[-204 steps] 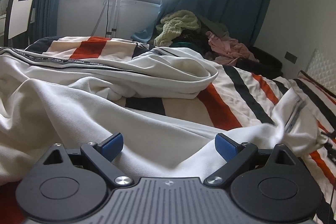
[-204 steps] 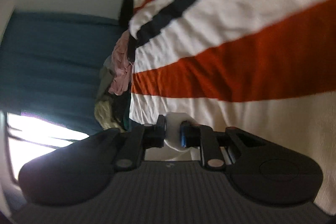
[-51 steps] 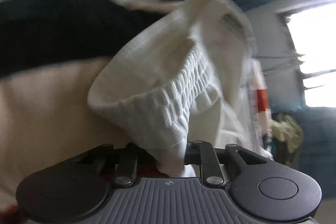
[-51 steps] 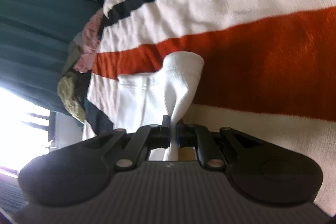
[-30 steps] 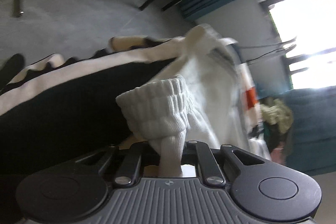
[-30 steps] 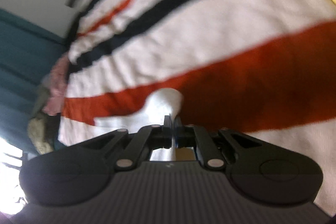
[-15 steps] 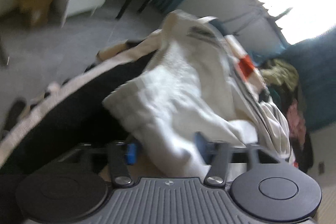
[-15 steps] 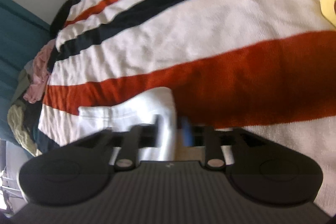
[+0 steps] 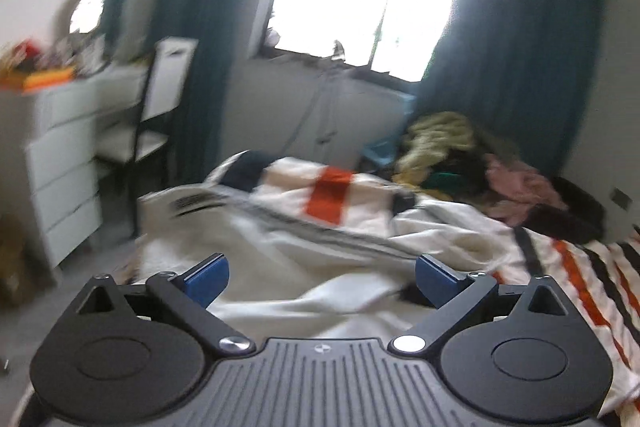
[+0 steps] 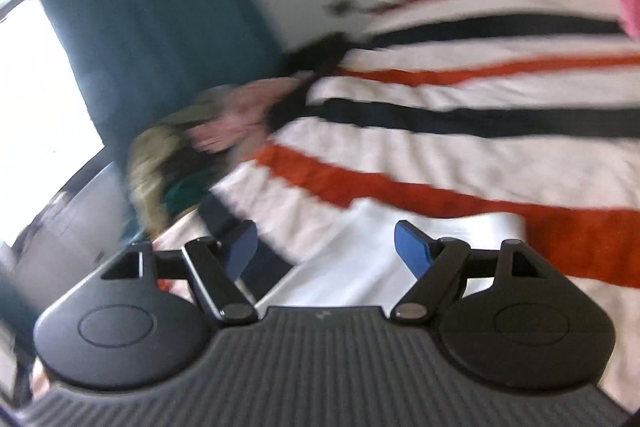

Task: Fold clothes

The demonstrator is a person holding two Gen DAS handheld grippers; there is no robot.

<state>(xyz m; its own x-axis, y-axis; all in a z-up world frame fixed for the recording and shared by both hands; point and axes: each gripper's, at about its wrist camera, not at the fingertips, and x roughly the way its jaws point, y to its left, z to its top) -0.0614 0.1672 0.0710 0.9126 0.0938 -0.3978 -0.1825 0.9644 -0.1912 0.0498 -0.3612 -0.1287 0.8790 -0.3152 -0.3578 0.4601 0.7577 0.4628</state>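
A white garment (image 9: pixel 304 251) with a dark trim line lies spread and rumpled across the striped bed cover (image 9: pixel 592 267). My left gripper (image 9: pixel 320 277) is open and empty, raised above the garment's near part. In the right wrist view a white part of the garment (image 10: pixel 360 251) lies flat on the striped bed cover (image 10: pixel 460 99). My right gripper (image 10: pixel 326 247) is open and empty just above that white cloth. Both views are blurred.
A heap of other clothes (image 9: pixel 460 155) lies at the bed's far end by the teal curtain (image 9: pixel 512 59); it also shows in the right wrist view (image 10: pixel 192 147). A white chair (image 9: pixel 160 115) and white drawers (image 9: pixel 60 163) stand at the left beside the bed.
Both grippers were shut on the white garment's ends a second ago. Both have opened, let the cloth go and lifted away, and the garment now lies on the bed.
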